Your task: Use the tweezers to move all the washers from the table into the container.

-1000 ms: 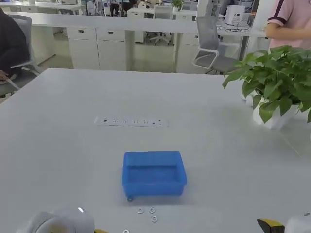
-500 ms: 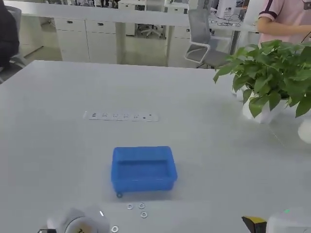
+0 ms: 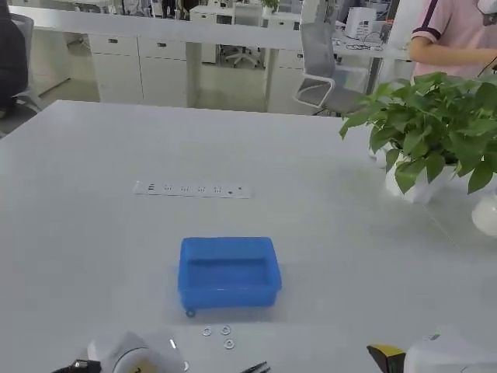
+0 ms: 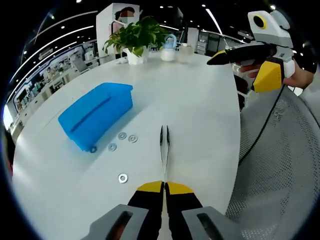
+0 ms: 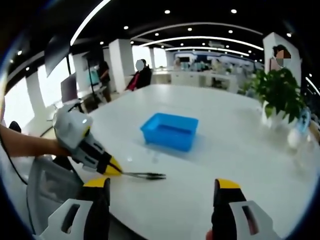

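Left hand-held gripper clamps one tweezers; right hand-held gripper wide, empty; four washers, one container.

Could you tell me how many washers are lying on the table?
4 washers: three clustered beside the blue container, one nearer the tweezers. A ring-like thing at the container's corner may be a fifth.

tweezers tips come into head view, left tongs shifted right, nearer washers
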